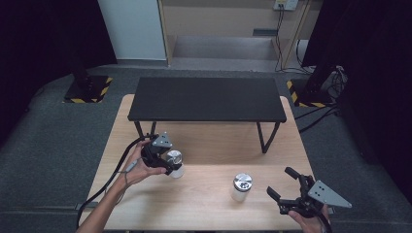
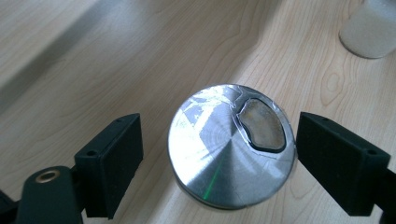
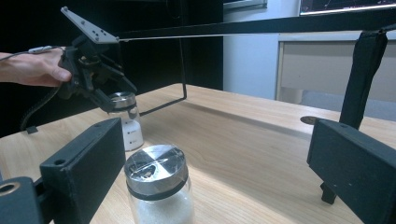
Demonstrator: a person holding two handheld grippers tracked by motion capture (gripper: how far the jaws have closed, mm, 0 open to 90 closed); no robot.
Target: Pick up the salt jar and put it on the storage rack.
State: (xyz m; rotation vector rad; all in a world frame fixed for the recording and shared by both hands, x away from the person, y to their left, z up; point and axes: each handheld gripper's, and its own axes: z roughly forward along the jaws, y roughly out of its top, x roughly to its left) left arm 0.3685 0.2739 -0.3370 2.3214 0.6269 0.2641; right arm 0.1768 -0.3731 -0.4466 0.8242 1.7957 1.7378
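Two glass shakers with shiny metal lids and white grains inside stand on the wooden table [image 1: 204, 208]. In the high view my left gripper [image 1: 169, 164] comes down over the left shaker [image 1: 178, 171]. In the left gripper view its jaws [image 2: 219, 158] stand on either side of the lid [image 2: 219, 149]; a gap shows at the left pad, and the right pad is almost touching. The second shaker [image 1: 241, 187] stands alone at centre right. My right gripper [image 1: 280, 182] is open beside it near the front edge, and the shaker [image 3: 156, 186] is seen low between its wide jaws.
A low black shelf on thin legs [image 1: 206, 99] spans the back half of the table. The left gripper's cable [image 1: 104, 187] trails off the front left edge. Dark floor and stands with yellow-black bases [image 1: 90, 90] lie beyond.
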